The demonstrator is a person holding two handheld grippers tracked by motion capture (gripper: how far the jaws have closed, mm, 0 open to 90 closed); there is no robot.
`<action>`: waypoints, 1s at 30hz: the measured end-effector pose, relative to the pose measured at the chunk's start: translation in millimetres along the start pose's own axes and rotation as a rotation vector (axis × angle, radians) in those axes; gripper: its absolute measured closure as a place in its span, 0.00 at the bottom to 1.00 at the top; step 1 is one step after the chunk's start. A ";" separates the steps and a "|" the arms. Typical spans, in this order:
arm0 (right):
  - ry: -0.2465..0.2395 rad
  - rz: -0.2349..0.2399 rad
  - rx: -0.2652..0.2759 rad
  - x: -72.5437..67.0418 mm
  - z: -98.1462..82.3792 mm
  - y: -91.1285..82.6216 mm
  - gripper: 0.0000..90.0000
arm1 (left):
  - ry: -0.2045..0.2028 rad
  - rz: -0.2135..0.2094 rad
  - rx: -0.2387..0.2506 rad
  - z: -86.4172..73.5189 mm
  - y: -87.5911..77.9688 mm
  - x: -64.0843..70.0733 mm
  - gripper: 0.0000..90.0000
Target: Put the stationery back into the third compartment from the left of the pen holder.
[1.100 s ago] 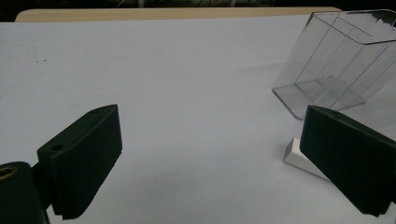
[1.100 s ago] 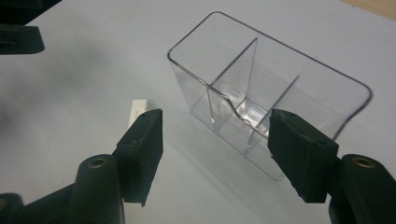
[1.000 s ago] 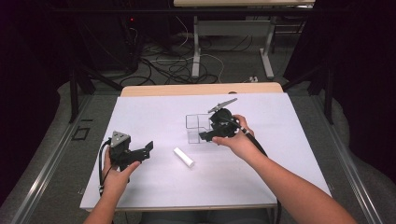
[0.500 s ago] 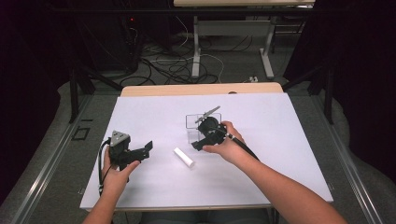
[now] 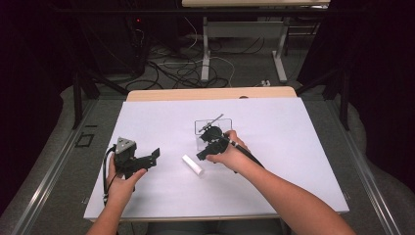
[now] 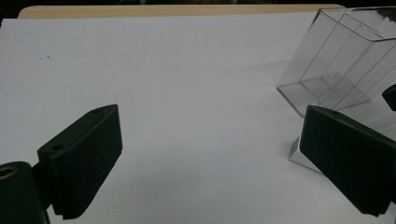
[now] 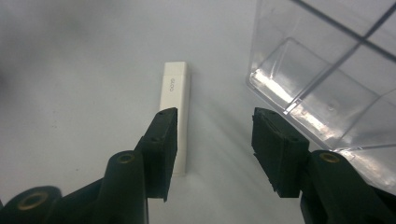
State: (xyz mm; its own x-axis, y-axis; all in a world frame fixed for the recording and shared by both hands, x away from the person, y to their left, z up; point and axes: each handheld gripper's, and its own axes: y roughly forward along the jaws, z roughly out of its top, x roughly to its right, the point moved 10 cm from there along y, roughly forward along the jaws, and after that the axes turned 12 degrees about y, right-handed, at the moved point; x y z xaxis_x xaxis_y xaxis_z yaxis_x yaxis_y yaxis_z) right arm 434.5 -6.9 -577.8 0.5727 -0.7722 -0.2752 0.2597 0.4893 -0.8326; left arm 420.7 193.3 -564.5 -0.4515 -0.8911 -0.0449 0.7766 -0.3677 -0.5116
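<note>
White table [image 5: 293, 161], white stick [image 7: 175, 100] marked "GLOS"

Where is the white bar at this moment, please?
In the high view the white bar lies flat on the white table near the middle, just left of the right gripper and below-left of the clear box.

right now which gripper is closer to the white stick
Right. The right gripper hangs just above the white stick, jaws apart and not gripping it. The left gripper sits off to the stick's left, well apart.
</note>
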 end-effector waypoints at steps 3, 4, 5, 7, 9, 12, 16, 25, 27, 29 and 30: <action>-0.008 -0.006 -0.023 -1.3 -1.5 4.6 0.59 | -0.009 -0.001 0.000 -0.2 0.7 0.1 0.06; -0.011 -0.011 -0.041 -1.8 -3.4 6.4 0.59 | -0.009 -0.002 0.000 -0.2 0.8 0.1 0.06; 0.001 -0.010 -0.058 -3.7 -5.7 9.8 0.59 | -0.010 -0.002 0.000 -0.2 0.9 0.1 0.06; -0.013 -0.008 -0.069 -4.7 -6.8 12.1 0.60 | -0.010 -0.001 -0.001 -0.3 0.9 -0.4 0.06; -0.017 -0.003 -0.075 -7.6 -8.6 16.0 0.61 | -0.012 -0.001 -0.003 -1.0 1.1 -1.1 0.06; -0.019 0.005 -0.099 -10.8 -11.7 20.2 0.63 | -0.013 0.000 -0.004 -1.5 1.1 -1.3 0.06; -0.021 0.008 -0.129 -11.4 -15.6 28.1 0.64 | -0.011 0.000 -0.002 -1.3 0.6 -1.0 0.06; -0.008 0.021 -0.164 -15.5 -21.4 36.2 0.65 | -0.006 0.000 -0.006 -2.1 1.2 -1.7 0.06; 0.040 0.018 -0.184 -19.6 -24.9 36.8 0.65 | -0.006 0.000 -0.007 -2.2 1.3 -1.6 0.06; -0.001 0.026 -0.183 -18.0 -24.3 39.4 0.66 | -0.011 -0.003 -0.006 -2.1 1.7 -1.0 0.06; -0.003 0.023 -0.184 -18.0 -24.6 40.1 0.66 | -0.010 -0.003 -0.007 -2.1 1.7 -1.0 0.06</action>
State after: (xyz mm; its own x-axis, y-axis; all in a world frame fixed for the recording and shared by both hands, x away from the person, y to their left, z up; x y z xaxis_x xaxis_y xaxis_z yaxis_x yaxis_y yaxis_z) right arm 415.5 16.7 -618.1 0.5792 -0.7605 -0.2936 0.1004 0.4239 -0.9001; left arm 421.6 194.1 -567.1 -0.4494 -0.8926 -0.0348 0.7722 -0.3686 -0.5175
